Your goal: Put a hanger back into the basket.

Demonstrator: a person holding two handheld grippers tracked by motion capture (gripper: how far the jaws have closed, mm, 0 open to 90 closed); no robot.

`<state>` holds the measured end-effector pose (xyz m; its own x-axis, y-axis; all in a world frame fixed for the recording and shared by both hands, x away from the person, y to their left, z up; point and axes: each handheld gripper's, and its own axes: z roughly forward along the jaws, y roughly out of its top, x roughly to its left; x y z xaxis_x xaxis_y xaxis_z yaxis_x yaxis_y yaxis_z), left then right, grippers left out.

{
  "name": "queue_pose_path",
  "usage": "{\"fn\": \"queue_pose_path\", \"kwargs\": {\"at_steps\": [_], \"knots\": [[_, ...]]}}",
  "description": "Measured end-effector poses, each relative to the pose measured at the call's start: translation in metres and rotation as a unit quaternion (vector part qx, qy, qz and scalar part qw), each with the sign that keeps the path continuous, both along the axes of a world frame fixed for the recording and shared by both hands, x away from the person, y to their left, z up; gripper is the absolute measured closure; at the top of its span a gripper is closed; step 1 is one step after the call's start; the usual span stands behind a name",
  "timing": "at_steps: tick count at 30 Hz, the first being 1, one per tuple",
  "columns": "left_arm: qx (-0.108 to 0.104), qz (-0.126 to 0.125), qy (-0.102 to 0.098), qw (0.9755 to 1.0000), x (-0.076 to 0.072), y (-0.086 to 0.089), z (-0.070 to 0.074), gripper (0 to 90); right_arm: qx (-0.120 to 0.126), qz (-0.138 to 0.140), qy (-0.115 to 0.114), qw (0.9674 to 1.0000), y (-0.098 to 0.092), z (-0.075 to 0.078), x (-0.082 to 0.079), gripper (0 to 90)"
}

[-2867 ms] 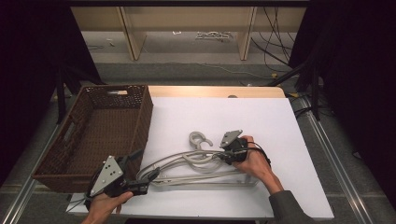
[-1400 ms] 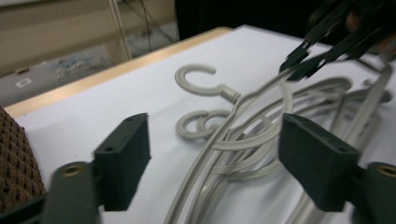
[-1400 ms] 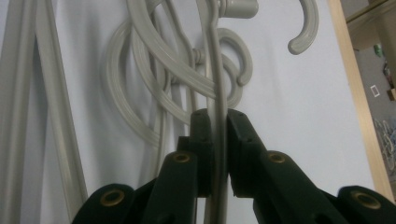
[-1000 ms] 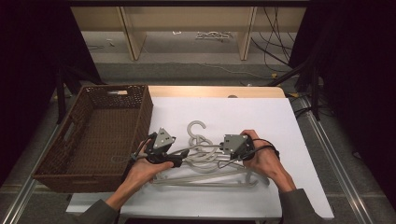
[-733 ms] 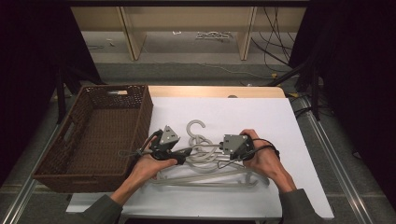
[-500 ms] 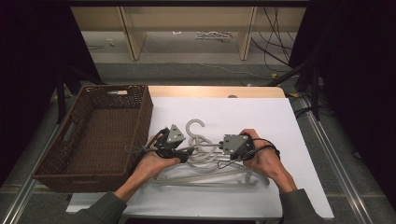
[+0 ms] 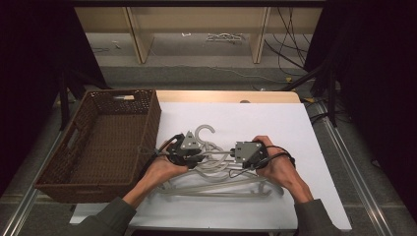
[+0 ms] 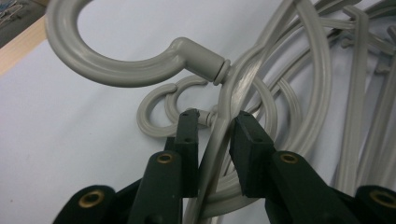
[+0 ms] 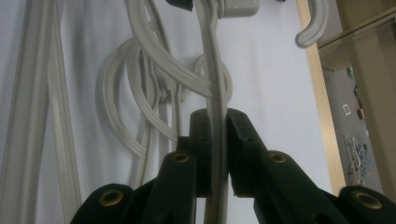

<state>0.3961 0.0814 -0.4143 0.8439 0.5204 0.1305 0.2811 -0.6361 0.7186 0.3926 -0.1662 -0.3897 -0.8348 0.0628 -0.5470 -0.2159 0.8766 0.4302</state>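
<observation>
Several grey plastic hangers [image 7: 221, 184] lie in a tangled pile on the white table top [image 7: 280, 123]. The top hanger [image 7: 205, 132] has its hook pointing to the far side. My left gripper [image 7: 200, 156] sits at that hanger's neck [image 8: 201, 58]. Its jaws have just been closing on the arm [image 8: 217, 154], and the pads [image 8: 247, 140] now bear on it. My right gripper [image 7: 232, 155] faces it from the right. It is shut on the same arm [image 9: 215, 93], which runs edge-on between its pads [image 9: 201, 135].
A brown wicker basket [image 7: 147, 123] stands at the table's left, close to my left hand, with nothing visible inside. The table's far edge shows a wooden strip [image 7: 221, 96]. Open white surface lies to the far right of the pile.
My left hand came from the table's front left corner up to the hanger pile. It then edged right, and its jaws narrowed around the top hanger's arm. The right hand stayed put.
</observation>
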Motion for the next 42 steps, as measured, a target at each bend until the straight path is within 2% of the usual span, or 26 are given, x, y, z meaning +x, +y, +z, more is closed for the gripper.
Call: {"fn": "queue_pose_path", "kwargs": {"at_steps": [2, 3, 7, 8, 9, 10, 11, 12, 14, 15, 16, 17, 18, 20, 21, 23, 24, 31, 33, 34, 36, 37, 38, 40, 41, 42], "knots": [[0.009, -0.008, -0.009, 0.9999, -0.002, 0.002, 0.006, 76.0, 0.004, -0.006, 0.000, 1.0000, 0.000, 0.001, 0.000, 77.0], [0.022, -0.014, -0.021, 0.9994, -0.003, 0.005, 0.013, 77.2, 0.017, -0.025, 0.006, 0.9995, 0.000, 0.003, -0.001, 68.2], [0.013, -0.023, -0.026, 0.9993, -0.007, 0.009, 0.024, 81.2, 0.066, -0.060, 0.008, 0.9960, -0.001, 0.010, -0.002, 49.8], [0.013, -0.023, -0.026, 0.9993, -0.007, 0.009, 0.024, 81.8, 0.066, -0.060, 0.008, 0.9960, -0.001, 0.010, -0.002, 49.8], [0.001, -0.019, -0.022, 0.9996, -0.008, 0.012, 0.029, 82.0, 0.108, -0.089, 0.015, 0.9900, -0.002, 0.015, -0.003, 43.4], [0.001, -0.017, -0.024, 0.9996, -0.008, 0.014, 0.031, 82.1, 0.129, -0.096, 0.025, 0.9866, -0.002, 0.018, -0.005, 41.5], [0.001, -0.017, -0.024, 0.9996, -0.008, 0.014, 0.031, 82.1, 0.145, -0.102, 0.022, 0.9839, -0.003, 0.020, -0.005, 38.4], [-0.005, -0.013, -0.023, 0.9996, -0.008, 0.016, 0.033, 82.1, 0.145, -0.102, 0.022, 0.9839, -0.003, 0.020, -0.005, 38.4], [-0.014, -0.007, -0.023, 0.9996, -0.007, 0.020, 0.036, 82.1, 0.173, -0.118, 0.019, 0.9777, -0.005, 0.026, -0.007, 34.1], [-0.014, -0.004, -0.025, 0.9996, -0.006, 0.023, 0.038, 82.1, 0.209, -0.133, 0.027, 0.9684, -0.008, 0.032, -0.008, 31.7], [-0.021, 0.001, -0.021, 0.9996, -0.006, 0.025, 0.039, 82.1, 0.209, -0.133, 0.027, 0.9684, -0.008, 0.032, -0.008, 31.7], [-0.027, 0.007, -0.021, 0.9994, -0.006, 0.029, 0.042, 82.1, 0.243, -0.148, 0.032, 0.9583, -0.012, 0.037, -0.011, 30.6], [-0.029, 0.010, -0.019, 0.9993, -0.006, 0.032, 0.043, 82.1, 0.259, -0.153, 0.036, 0.9529, -0.014, 0.039, -0.012, 29.8], [-0.032, 0.012, -0.020, 0.9992, -0.006, 0.033, 0.044, 82.1, 0.283, -0.159, 0.046, 0.9447, -0.018, 0.043, -0.016, 28.6], [-0.033, 0.015, -0.020, 0.9992, -0.006, 0.036, 0.046, 82.1, 0.283, -0.159, 0.046, 0.9447, -0.018, 0.043, -0.016, 28.6], [-0.046, 0.024, -0.017, 0.9985, -0.005, 0.041, 0.048, 82.1, 0.303, -0.169, 0.055, 0.9364, -0.022, 0.045, -0.021, 25.5], [-0.046, 0.026, -0.019, 0.9984, -0.004, 0.042, 0.049, 82.1, 0.316, -0.176, 0.057, 0.9305, -0.025, 0.046, -0.025, 25.4], [-0.062, 0.041, -0.015, 0.9971, -0.004, 0.051, 0.053, 82.1, 0.334, -0.190, 0.070, 0.9207, -0.031, 0.030, -0.038, 25.3], [-0.068, 0.041, -0.011, 0.9968, -0.005, 0.052, 0.053, 82.0, 0.348, -0.194, 0.072, 0.9142, -0.033, 0.024, -0.042, 25.4], [-0.069, 0.039, -0.012, 0.9968, -0.005, 0.053, 0.054, 82.1, 0.362, -0.198, 0.072, 0.9080, -0.035, 0.020, -0.044, 25.4], [-0.079, 0.046, -0.010, 0.9958, -0.005, 0.055, 0.056, 82.0, 0.377, -0.200, 0.081, 0.9007, -0.036, 0.015, -0.049, 25.3], [-0.081, 0.045, -0.010, 0.9957, -0.005, 0.056, 0.057, 82.0, 0.385, -0.206, 0.071, 0.8969, -0.038, 0.014, -0.052, 25.2], [-0.086, 0.049, -0.008, 0.9951, -0.005, 0.057, 0.060, 82.0, 0.387, -0.204, 0.066, 0.8969, -0.039, 0.013, -0.053, 25.1], [-0.094, 0.050, -0.008, 0.9943, -0.007, 0.059, 0.065, 82.0, 0.399, -0.210, 0.065, 0.8902, -0.041, 0.010, -0.056, 24.5], [-0.097, 0.050, -0.009, 0.9940, -0.008, 0.060, 0.069, 82.0, 0.401, -0.211, 0.059, 0.8896, -0.043, 0.009, -0.057, 24.3], [-0.099, 0.051, -0.010, 0.9937, -0.009, 0.061, 0.074, 82.0, 0.407, -0.216, 0.060, 0.8856, -0.044, 0.007, -0.059, 24.4]]}}
